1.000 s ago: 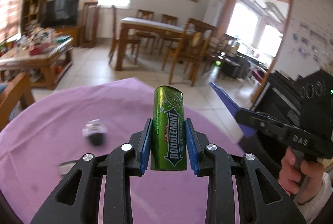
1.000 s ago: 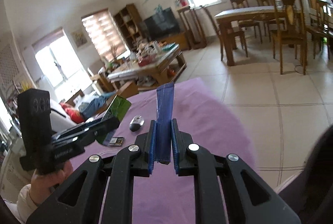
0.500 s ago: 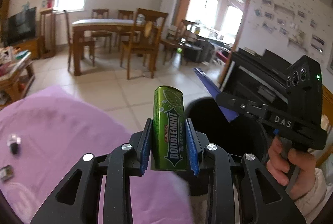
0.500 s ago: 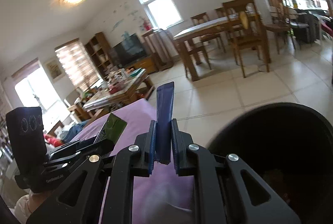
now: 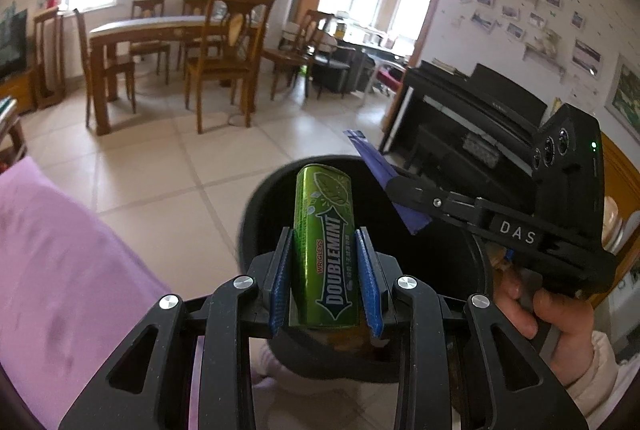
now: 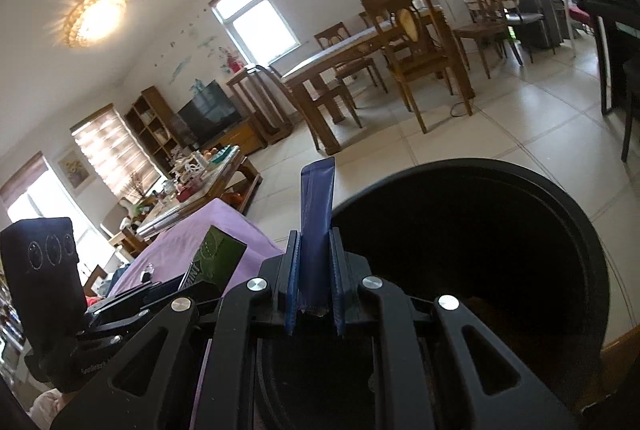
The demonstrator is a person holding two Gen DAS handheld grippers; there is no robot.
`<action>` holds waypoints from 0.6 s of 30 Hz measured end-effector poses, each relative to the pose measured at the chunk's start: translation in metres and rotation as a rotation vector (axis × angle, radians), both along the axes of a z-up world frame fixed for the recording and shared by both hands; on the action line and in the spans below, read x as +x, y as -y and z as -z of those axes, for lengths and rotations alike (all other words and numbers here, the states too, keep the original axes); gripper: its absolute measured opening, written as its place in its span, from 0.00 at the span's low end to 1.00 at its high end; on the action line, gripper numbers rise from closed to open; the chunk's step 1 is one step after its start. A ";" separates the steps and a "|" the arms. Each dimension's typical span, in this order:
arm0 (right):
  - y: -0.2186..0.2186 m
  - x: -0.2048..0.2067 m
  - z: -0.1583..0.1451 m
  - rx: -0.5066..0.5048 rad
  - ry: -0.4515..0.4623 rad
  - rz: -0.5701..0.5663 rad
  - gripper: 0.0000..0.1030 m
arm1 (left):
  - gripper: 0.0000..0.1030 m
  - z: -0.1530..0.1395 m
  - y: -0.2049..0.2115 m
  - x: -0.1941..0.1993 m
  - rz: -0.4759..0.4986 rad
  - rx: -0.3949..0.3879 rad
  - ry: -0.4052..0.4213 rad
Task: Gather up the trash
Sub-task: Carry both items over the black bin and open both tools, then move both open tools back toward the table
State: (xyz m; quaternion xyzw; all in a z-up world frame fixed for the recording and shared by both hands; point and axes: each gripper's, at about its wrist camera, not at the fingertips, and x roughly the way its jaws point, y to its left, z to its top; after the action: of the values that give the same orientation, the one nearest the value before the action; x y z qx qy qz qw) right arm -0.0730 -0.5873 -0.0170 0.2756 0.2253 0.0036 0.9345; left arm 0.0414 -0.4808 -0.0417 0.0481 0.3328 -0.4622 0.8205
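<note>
My left gripper (image 5: pixel 325 282) is shut on a green Doublemint gum pack (image 5: pixel 326 246) and holds it upright over the open black trash bin (image 5: pixel 260 206). My right gripper (image 6: pixel 316 278) is shut on a flat blue wrapper (image 6: pixel 317 206) and holds it over the near rim of the same bin (image 6: pixel 520 230). In the left wrist view the right gripper (image 5: pixel 404 198) with the blue wrapper (image 5: pixel 380 170) is above the bin's right side. In the right wrist view the left gripper and green pack (image 6: pixel 216 258) are at lower left.
A table with a purple cloth (image 5: pixel 60 270) lies to the left of the bin. A black piano (image 5: pixel 472 118) stands behind the bin on the right. A wooden dining table with chairs (image 5: pixel 168 46) stands across the tiled floor.
Both grippers have swung right from above the purple table to above the black bin, each still holding its item. The bin now fills the lower part of both views.
</note>
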 end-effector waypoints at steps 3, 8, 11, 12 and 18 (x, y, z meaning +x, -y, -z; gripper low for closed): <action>0.009 -0.004 0.005 0.014 -0.008 0.022 0.14 | 0.30 0.006 0.020 -0.006 0.021 0.012 -0.008; 0.022 -0.014 0.014 0.032 -0.024 0.054 0.14 | 0.30 0.016 0.038 -0.011 0.054 0.028 -0.020; 0.029 -0.018 0.016 0.040 -0.030 0.072 0.14 | 0.30 0.020 0.049 -0.014 0.077 0.039 -0.023; 0.032 -0.019 0.017 0.042 -0.032 0.077 0.14 | 0.30 0.021 0.053 -0.016 0.084 0.042 -0.024; 0.042 -0.024 0.022 0.081 -0.059 0.090 0.21 | 0.34 0.022 0.065 -0.023 0.127 0.069 -0.002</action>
State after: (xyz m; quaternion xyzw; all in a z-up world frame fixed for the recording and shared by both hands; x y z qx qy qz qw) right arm -0.0975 -0.6294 -0.0392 0.3229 0.2396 -0.0375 0.9149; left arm 0.0183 -0.5458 -0.0637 0.0970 0.3456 -0.5016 0.7871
